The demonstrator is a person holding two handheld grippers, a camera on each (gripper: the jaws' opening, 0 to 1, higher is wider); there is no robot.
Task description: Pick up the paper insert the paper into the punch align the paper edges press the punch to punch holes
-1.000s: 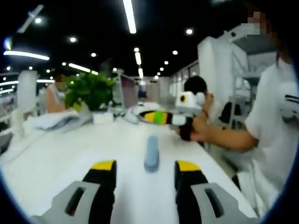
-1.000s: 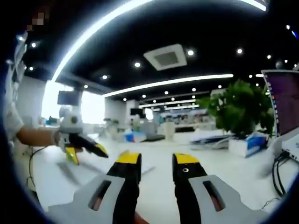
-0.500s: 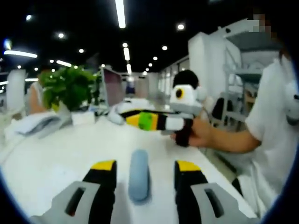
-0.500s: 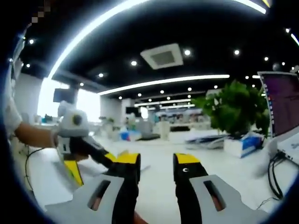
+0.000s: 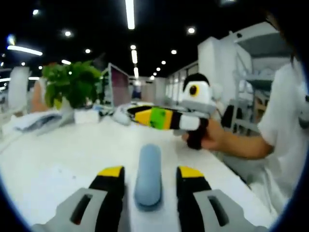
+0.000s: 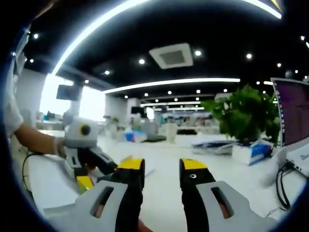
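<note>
A blue-grey punch (image 5: 148, 176) lies lengthwise on the white table (image 5: 63, 154), in the gap between the two jaws of my left gripper (image 5: 150, 171). That gripper is open, and its yellow-tipped jaws stand on either side of the punch without touching it. A hand (image 5: 212, 137) holds my right gripper (image 5: 161, 118) above the table just beyond the punch, pointing left. In the right gripper view my right gripper (image 6: 162, 164) is open with nothing between its jaws, and the left gripper (image 6: 87, 150) sits low at the left. No sheet of paper can be made out on the white surface.
A potted plant (image 5: 72, 84) and a monitor (image 5: 118, 87) stand at the far side of the table. A person in a white shirt (image 5: 285, 125) is at the right edge. In the right gripper view, a screen (image 6: 294, 113), cables (image 6: 282, 179) and a blue-white box (image 6: 251, 151) are on the right.
The left gripper has come up to the punch, which now lies between its jaws and looks larger. The jaws have drawn slightly closer. The other gripper has come nearer in both views.
</note>
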